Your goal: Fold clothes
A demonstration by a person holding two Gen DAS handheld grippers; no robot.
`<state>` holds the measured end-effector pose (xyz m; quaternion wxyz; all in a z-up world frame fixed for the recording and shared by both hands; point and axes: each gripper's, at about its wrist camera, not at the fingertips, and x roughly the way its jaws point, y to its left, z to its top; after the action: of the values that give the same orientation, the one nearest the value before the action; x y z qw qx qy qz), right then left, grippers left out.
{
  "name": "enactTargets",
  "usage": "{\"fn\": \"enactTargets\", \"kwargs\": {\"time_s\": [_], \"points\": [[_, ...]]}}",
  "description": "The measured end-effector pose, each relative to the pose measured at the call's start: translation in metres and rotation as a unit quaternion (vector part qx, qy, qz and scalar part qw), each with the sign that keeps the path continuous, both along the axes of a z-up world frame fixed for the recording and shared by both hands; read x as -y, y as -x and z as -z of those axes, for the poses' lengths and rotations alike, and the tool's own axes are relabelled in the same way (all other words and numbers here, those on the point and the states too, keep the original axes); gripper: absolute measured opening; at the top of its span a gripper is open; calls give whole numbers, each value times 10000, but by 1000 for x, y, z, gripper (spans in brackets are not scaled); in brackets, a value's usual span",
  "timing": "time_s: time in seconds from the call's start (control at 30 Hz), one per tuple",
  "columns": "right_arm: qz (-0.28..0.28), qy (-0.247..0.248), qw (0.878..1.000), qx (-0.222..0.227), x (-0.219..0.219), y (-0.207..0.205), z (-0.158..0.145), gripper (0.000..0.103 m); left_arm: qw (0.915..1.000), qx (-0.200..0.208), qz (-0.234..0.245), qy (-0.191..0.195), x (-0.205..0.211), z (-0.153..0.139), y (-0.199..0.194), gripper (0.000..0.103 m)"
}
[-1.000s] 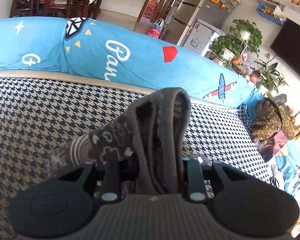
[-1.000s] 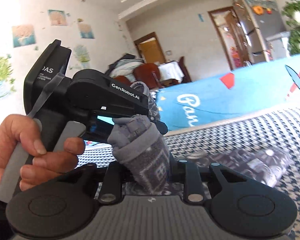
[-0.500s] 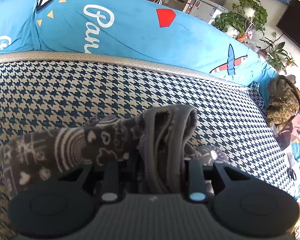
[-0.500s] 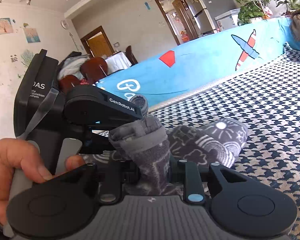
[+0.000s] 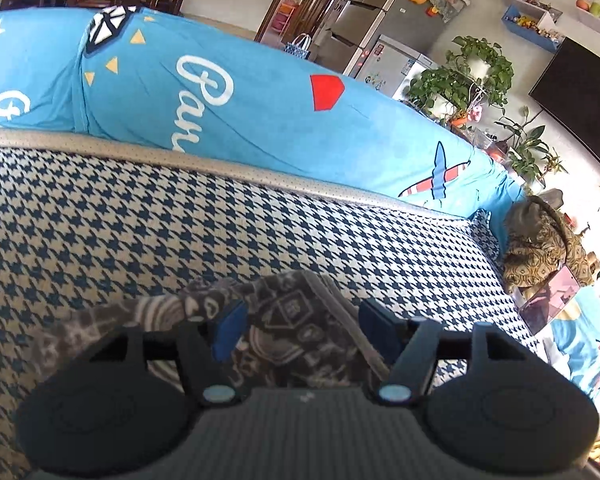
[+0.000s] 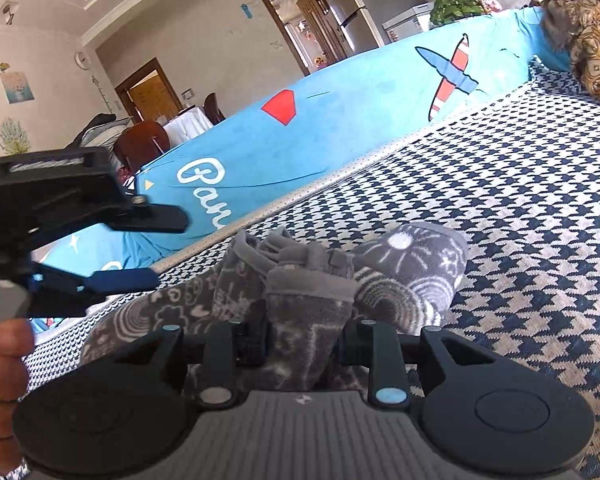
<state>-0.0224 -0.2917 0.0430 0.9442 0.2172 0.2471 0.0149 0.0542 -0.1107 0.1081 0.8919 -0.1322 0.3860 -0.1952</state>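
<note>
The checked sofa seat [image 5: 180, 220] is bare from nine o'clock round to two o'clock — lots of room to pass there. The blue sofa back [image 5: 260, 112] stands like a wall at twelve. A brown cloth heap [image 5: 540, 248] blocks the three o'clock end. The grey sock [image 6: 380, 276] lies low, right in front.

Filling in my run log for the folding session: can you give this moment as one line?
left gripper: jaws opening, grey patterned sock between them, unclamped | right gripper: opening, pads still on sock | sock lies on houndstooth sofa cover
</note>
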Motion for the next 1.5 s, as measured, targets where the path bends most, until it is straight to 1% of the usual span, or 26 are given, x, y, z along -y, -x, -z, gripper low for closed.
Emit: {"fn": "enactTargets", "kwargs": {"time_s": [0.07, 0.13, 0.2, 0.27, 0.3, 0.33, 0.4, 0.47, 0.6, 0.7, 0.73, 0.83, 0.93, 1.13, 1.23, 1.4, 1.5], "points": [[193, 46, 9998, -17, 3, 0, 0, 36, 9998, 121, -6, -153, -12, -4, 11, 68], [373, 147, 9992, -15, 6, 2, -3, 39, 9996, 165, -44, -220, -26, -3, 23, 69], [586, 364, 9976, 78, 8, 5, -8, 46, 9995, 169, -107, -242, -40, 1, 33, 72], [891, 568, 9942, 196, 11, 11, -15, 48, 9995, 109, -212, -202, -54, 9, 41, 72], [988, 590, 9931, 245, 14, 14, -18, 49, 9994, 94, -255, -195, -60, 13, 44, 72], [972, 533, 9935, 265, 17, 16, -21, 49, 9993, 121, -290, -227, -63, 17, 46, 72], [842, 354, 9954, 272, 24, 18, -28, 51, 9986, 203, -345, -354, -67, 20, 47, 72], [590, 348, 9972, 303, 23, 21, -36, 53, 9984, 245, -378, -352, -70, 20, 47, 72], [-159, 762, 9961, 418, 8, 23, -52, 58, 9973, 263, -601, -317, -80, 21, 45, 76], [-794, 1276, 9876, 459, -5, 21, -58, 58, 9968, 143, -755, -204, -89, 24, 41, 76], [-1005, 1373, 9842, 486, -8, 20, -60, 58, 9966, 133, -791, -209, -90, 24, 41, 76], [-1740, 1306, 9749, 467, -13, 14, -60, 58, 9959, 113, -850, -280, -91, 27, 39, 76], [-2214, 1279, 9664, 259, -18, 4, -53, 58, 9952, 119, -886, -402, -88, 29, 40, 76], [-2455, 1344, 9599, 140, -26, -15, -42, 58, 9932, 118, -1007, -577, -85, 35, 36, 78], [-2477, 1546, 9564, -55, -30, -30, -33, 58, 9925, 50, -1085, -561, -87, 40, 32, 78], [-2444, 1738, 9537, -220, -28, -53, -18, 57, 9913, -13, -1199, -544, -88, 47, 25, 83], [-2449, 1526, 9566, -397, -23, -64, -11, 57, 9903, -5, -1267, -578, -86, 51, 19, 87]]}}
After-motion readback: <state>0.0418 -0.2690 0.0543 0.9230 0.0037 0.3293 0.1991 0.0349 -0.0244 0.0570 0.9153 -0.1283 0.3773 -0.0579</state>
